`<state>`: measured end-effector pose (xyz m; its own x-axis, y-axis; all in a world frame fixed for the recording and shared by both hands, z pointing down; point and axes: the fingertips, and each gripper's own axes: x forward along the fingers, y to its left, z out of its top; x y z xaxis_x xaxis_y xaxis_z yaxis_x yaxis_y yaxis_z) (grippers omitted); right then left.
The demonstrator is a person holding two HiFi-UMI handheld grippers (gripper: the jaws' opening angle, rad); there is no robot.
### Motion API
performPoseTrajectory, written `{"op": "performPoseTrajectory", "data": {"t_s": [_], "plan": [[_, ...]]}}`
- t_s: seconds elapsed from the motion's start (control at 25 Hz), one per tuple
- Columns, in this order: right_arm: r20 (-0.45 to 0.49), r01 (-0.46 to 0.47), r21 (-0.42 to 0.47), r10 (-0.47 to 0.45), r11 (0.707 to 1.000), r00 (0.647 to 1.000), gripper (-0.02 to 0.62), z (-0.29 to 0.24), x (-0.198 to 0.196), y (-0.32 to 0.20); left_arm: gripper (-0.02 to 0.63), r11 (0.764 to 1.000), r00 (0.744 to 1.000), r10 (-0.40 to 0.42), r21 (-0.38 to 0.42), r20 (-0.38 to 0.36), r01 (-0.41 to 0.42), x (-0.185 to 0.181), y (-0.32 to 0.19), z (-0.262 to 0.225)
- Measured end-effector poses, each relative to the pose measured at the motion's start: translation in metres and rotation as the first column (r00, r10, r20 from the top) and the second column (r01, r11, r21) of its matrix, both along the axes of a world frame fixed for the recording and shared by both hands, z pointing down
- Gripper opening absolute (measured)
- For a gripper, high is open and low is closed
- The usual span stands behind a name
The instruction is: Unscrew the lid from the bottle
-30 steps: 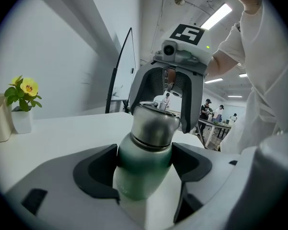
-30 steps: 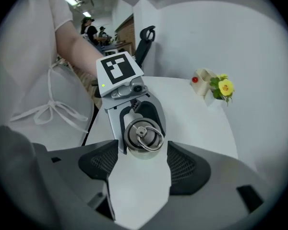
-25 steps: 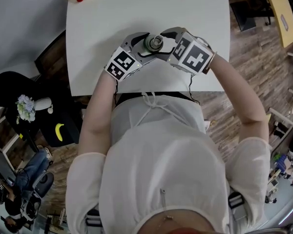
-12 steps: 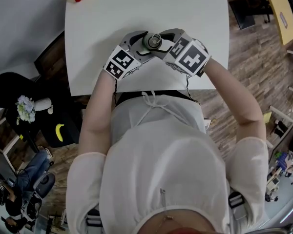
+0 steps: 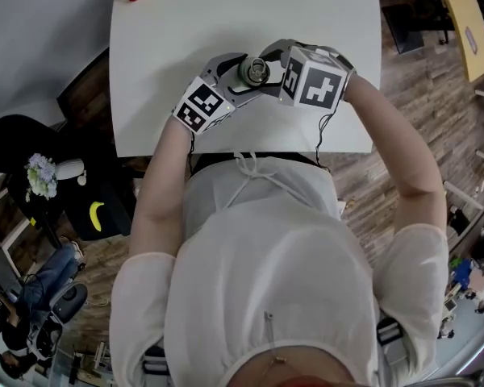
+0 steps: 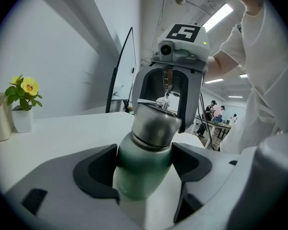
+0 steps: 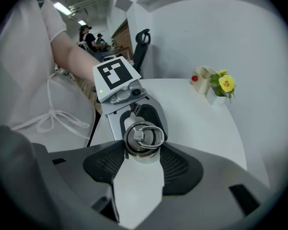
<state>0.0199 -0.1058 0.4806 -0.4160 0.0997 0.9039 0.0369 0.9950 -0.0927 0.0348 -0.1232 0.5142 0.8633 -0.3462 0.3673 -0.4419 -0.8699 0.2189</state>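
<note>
Bottle [image 6: 141, 171], at the near middle of the tabletop [image 5: 177, 31]: rigid, smooth metal, likely slippery and fairly heavy, so you are gripping it on the body and on the lid [image 7: 143, 139]. Your left gripper [image 6: 146, 159] is clamping the green body. Your right gripper [image 7: 143, 152] is pressing its fingers [image 7: 103, 164] onto the lid from above. Compared with a second ago, the right fingers have just been closing on the lid and that gripper has rolled, while the left is holding as before.

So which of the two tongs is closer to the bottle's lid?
Right. The right tongs have just been closing and now clamp the lid from above, one pad on each side. The left tongs grip the bottle lower down, on its green body.
</note>
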Motion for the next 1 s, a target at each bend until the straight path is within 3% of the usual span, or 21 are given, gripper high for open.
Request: {"op": "performPoseTrajectory", "data": {"t_s": [0.2,0.32,1.0], "plan": [[-0.05,0.213,-0.013,-0.213,0.977,0.976,0.244,0.0012,0.0011,0.001,0.368,1.0,1.0,-0.003,0.0,0.0,0.003,0.0001,0.0001,0.0007],[-0.061,0.26,-0.025,-0.261,0.965,0.963,0.242,0.0017,0.0003,0.0009,0.368,1.0,1.0,-0.006,-0.004,-0.001,0.006,-0.0007,-0.0001,0.0021],[0.038,0.147,-0.029,-0.146,0.989,0.989,0.239,-0.0064,0.0006,-0.0016,0.368,1.0,1.0,-0.005,-0.007,-0.014,0.005,-0.0024,-0.0002,0.0025]]}}
